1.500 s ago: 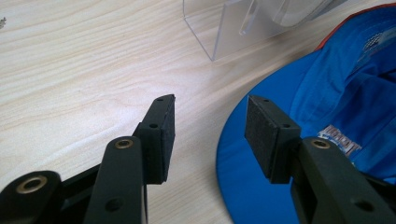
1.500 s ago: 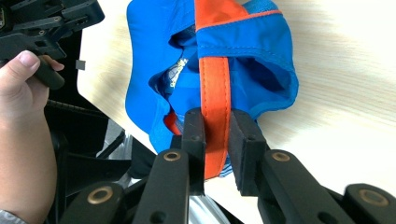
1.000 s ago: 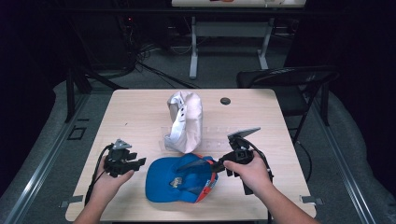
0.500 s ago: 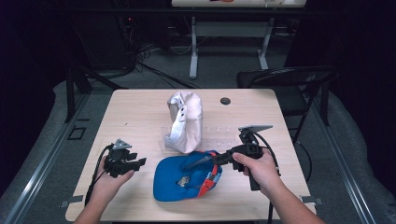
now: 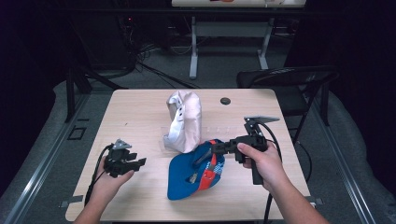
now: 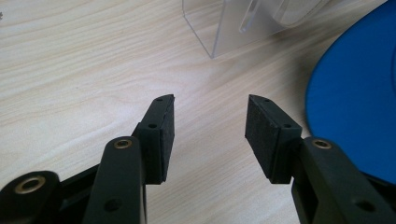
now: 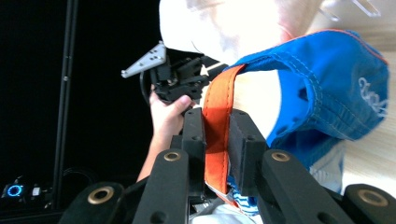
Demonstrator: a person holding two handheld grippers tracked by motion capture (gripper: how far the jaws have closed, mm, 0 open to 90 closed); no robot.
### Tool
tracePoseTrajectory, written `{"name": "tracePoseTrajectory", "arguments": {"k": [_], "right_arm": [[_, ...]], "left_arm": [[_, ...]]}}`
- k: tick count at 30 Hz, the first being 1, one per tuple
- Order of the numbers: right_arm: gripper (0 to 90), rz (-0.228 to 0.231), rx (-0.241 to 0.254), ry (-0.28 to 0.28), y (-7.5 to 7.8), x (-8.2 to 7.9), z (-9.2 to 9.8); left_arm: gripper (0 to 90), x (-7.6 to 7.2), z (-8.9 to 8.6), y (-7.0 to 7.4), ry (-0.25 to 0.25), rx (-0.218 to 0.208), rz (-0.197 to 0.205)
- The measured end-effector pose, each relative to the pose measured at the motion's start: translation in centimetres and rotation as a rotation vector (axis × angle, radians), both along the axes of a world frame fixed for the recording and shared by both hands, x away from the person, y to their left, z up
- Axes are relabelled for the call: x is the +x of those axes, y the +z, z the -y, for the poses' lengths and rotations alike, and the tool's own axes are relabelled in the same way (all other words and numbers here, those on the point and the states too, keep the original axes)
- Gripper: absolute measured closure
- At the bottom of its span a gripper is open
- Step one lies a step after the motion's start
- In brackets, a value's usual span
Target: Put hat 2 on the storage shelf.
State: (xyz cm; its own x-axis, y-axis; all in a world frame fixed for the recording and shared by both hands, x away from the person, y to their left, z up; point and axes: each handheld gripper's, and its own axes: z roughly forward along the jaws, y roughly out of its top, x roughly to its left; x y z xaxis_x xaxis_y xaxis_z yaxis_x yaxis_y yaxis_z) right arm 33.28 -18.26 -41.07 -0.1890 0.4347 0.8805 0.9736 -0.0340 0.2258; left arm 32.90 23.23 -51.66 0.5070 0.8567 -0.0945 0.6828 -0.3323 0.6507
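A blue cap (image 5: pixel 194 172) with an orange inner band (image 7: pixel 215 140) is tipped up on the wooden table (image 5: pixel 140 112), its brim end still on the wood. My right gripper (image 5: pixel 211 151) is shut on that band, pads (image 7: pixel 240 144) pressing it from both sides. A white cap (image 5: pixel 184 121) stands on a clear plastic stand (image 6: pixel 224 23) just behind the blue one. My left gripper (image 5: pixel 137 162) rests low over bare table at the front left, open with nothing between its pads (image 6: pixel 161 135); the blue cap (image 6: pixel 355 102) lies to its right.
A small dark disc (image 5: pixel 225 101) lies near the table's far edge. A black folding chair (image 5: pixel 285 79) stands beyond the right far corner, and a white table frame (image 5: pixel 194 42) with cables stands farther back. Bare wood stretches across the table's left half.
My right gripper has risen and pulled the blue cap's band up, tilting the cap from flat to standing on edge. The left gripper has stayed where it was.
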Motion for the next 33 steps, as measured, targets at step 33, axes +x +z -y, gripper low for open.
{"name": "tracePoseTrajectory", "arguments": {"k": [33], "right_arm": [[78.0,0.068,0.070,-0.144,4.4,0.8,4.9]], "left_arm": [[52.7,0.1,-0.1,-0.1,0.004,0.001,-0.003]]}}
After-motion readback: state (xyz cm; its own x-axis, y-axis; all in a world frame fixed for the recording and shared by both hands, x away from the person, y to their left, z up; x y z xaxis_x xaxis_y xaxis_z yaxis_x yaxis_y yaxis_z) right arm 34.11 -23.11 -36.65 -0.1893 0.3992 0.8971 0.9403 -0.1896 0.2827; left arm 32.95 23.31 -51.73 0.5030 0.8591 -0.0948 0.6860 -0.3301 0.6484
